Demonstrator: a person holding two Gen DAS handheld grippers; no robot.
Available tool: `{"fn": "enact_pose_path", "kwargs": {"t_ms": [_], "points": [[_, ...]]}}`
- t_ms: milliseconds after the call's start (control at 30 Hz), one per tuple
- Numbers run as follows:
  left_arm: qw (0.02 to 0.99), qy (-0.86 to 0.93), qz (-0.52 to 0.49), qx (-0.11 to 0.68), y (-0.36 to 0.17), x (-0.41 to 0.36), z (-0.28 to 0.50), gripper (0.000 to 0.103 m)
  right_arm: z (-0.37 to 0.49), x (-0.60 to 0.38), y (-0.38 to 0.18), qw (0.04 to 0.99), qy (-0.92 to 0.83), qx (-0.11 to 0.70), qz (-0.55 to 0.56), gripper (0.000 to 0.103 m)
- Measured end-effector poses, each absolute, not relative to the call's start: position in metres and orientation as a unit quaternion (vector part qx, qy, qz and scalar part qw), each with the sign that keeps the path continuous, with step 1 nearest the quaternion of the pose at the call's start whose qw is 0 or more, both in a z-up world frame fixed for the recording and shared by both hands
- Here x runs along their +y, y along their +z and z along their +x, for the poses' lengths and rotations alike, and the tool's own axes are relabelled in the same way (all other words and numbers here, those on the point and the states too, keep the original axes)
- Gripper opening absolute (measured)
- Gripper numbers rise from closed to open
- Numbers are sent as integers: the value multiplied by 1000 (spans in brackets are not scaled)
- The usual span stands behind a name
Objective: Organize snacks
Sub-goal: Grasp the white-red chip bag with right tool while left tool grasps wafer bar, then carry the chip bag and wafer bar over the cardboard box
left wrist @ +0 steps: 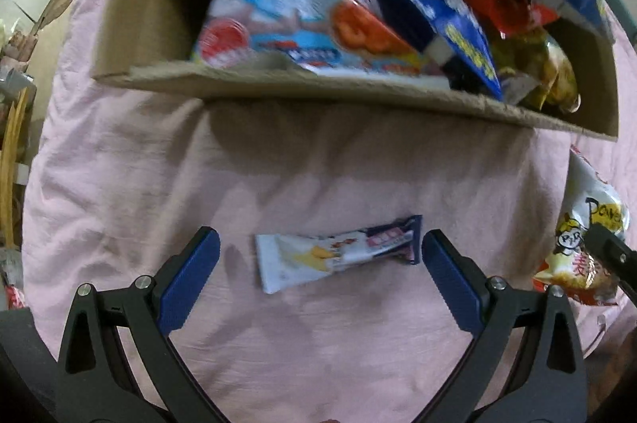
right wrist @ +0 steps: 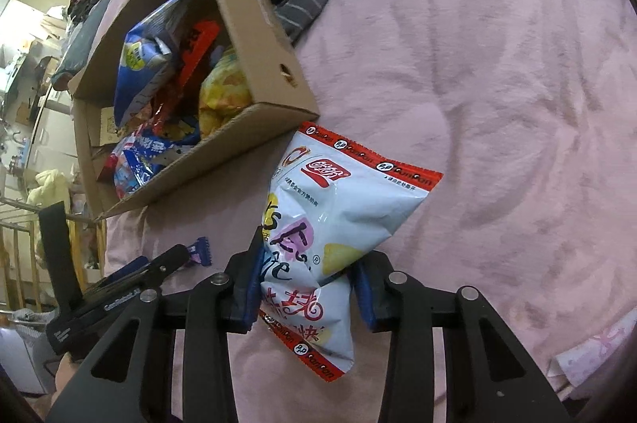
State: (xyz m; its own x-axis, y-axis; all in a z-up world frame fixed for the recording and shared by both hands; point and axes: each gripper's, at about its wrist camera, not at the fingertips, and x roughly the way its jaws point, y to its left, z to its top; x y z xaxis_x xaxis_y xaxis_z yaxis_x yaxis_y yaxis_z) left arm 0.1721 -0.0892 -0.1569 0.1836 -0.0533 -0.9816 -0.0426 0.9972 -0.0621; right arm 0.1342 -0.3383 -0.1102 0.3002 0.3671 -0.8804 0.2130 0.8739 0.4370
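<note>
Right hand-held gripper [right wrist: 304,297] clamping chip bag [right wrist: 338,208], left hand-held gripper [left wrist: 320,263] agape — straddling wafer bar [left wrist: 338,251], snack-stuffed box [left wrist: 318,86] beyond

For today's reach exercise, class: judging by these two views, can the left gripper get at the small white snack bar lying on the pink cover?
Probably yes. The left gripper points down at the snack bar, jaws open to either side, with only bare pink cover around it. The cardboard box sits beyond it.
</note>
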Motion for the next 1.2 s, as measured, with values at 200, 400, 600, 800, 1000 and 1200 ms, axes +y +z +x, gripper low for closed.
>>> {"fn": "enact_pose_path", "kwargs": {"t_ms": [200,400,600,800,1000,1200], "points": [[766,11,36,642,-178,-118,170,100,131,-342,-111,771,42,588,243,40],[777,1,31,629,-178,-121,165,98,136,-331,-111,772,46,589,236,40],[786,-18,35,617,-166,-119,171,77,136,-328,-110,773,50,587,235,40],[793,-29,33,607,-147,-123,166,74,139,-323,-108,773,57,588,231,40],[802,-35,28,596,-122,-115,143,73,132,-316,-106,769,75,594,223,40],[803,-19,2,595,-103,-92,129,73,124,-285,-100,757,152,607,190,40]]}}
